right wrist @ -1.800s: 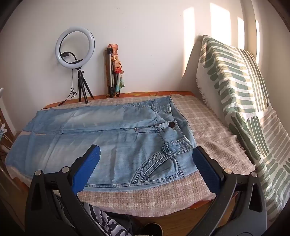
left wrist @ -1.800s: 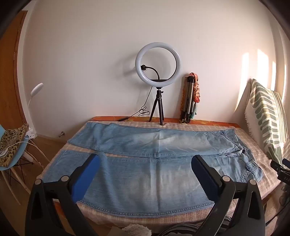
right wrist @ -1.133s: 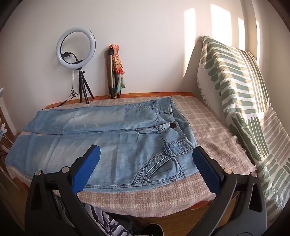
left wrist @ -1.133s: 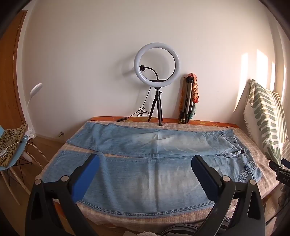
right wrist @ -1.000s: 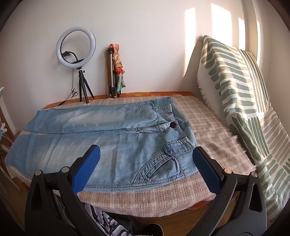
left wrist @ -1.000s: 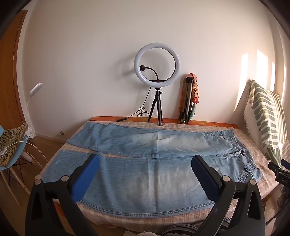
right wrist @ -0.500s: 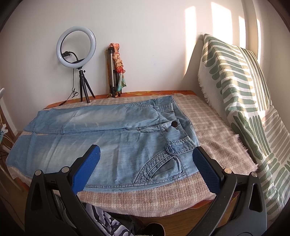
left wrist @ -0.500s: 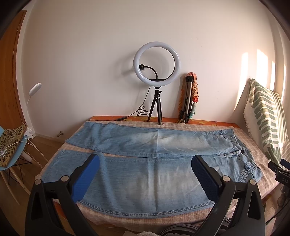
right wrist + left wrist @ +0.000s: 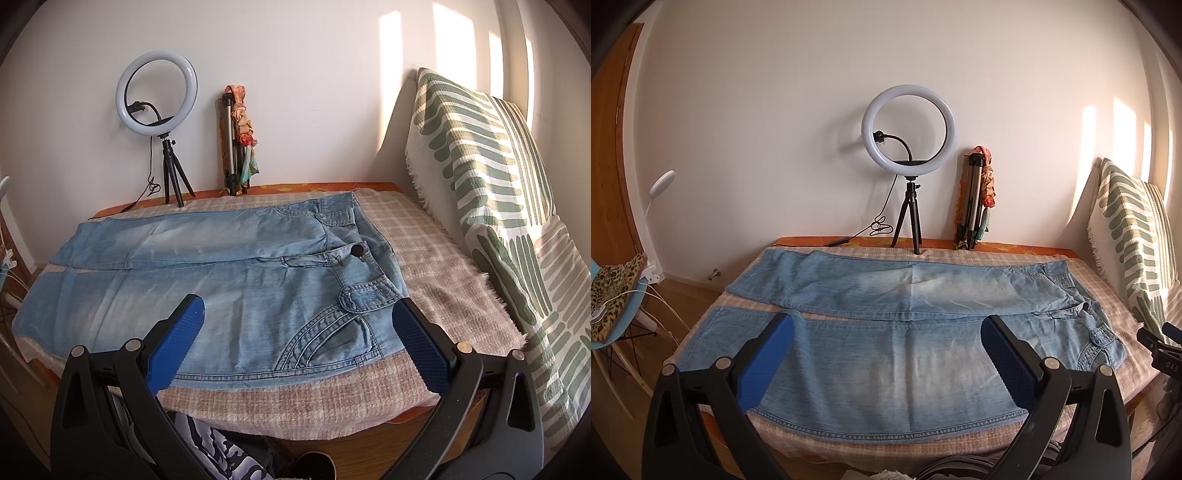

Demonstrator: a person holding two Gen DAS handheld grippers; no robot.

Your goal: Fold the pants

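A pair of light blue denim pants (image 9: pixel 886 332) lies spread flat, front up, on a checked blanket (image 9: pixel 436 273) covering a bed, its long axis running left to right across both views: the waistband (image 9: pixel 373 258) sits at the right end, the leg hems (image 9: pixel 731 306) at the left, near the bed's left edge. The two legs lie side by side, one toward the wall and one along the near edge of the bed. The left claw (image 9: pixel 886 363) hangs released, blue pads wide apart and holding nothing, above the middle of the near leg and apart from the cloth. The right claw (image 9: pixel 295 350) is likewise released and empty, poised over the near hip, with the curved front pocket (image 9: pixel 325 343) between its pads. On this showing the right claw is the nearer to the waistband and the left the nearer to the hems, so a lengthwise fold, far leg brought over near or the reverse, would likely call for each claw to take the cloth at its own end. A ring light (image 9: pixel 910 131) on a small tripod and a folded tripod (image 9: pixel 971 203) stand against the wall beyond the pants; a green-patterned cushion (image 9: pixel 491 177) leans at the right
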